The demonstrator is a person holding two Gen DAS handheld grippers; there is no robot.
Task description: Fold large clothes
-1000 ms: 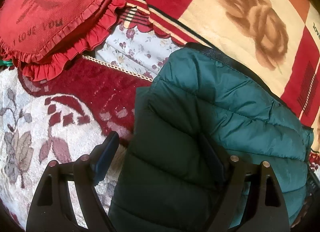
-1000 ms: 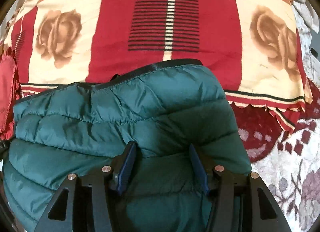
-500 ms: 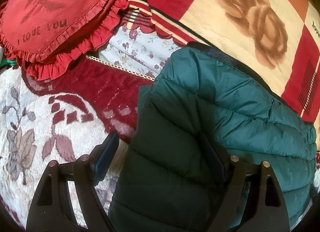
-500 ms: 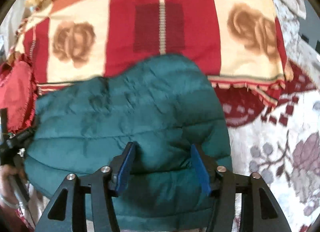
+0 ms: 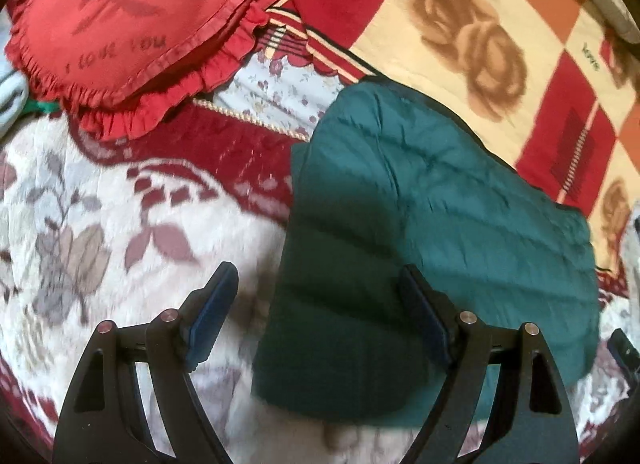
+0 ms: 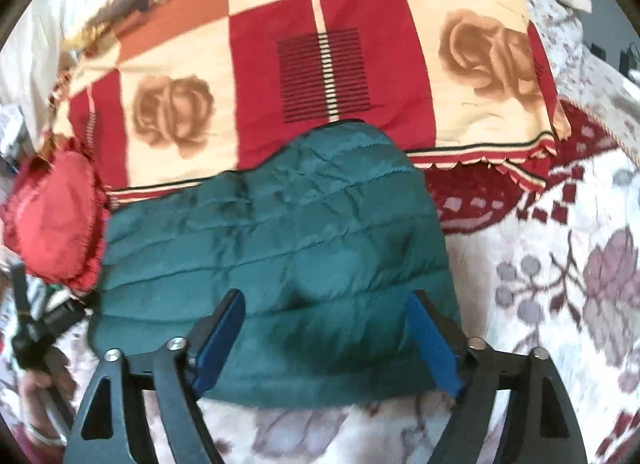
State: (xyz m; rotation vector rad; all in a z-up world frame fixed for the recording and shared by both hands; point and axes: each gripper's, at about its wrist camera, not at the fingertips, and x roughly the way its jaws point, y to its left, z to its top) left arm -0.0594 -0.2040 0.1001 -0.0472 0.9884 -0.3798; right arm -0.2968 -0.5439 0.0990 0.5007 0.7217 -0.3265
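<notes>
Fingers [image 6: 430, 334] of the right gripper [image 6: 326, 330] had just been opening and stood wide above the folded green puffer jacket [image 6: 280, 240], gripping nothing. Left gripper [image 5: 316, 316] fingers [image 5: 212, 312] also stood wide, straddling the jacket's edge. It lay on the floral bedspread [image 5: 100, 224], partly over a rose-patterned blanket [image 6: 320, 64], near a red ruffled cushion [image 5: 132, 24].

Both my wrist views are warmly, brightly lit, with strong fisheye bending and dark vignetted corners. Motion blur softens everything, and glare washes out the right view's upper left.
</notes>
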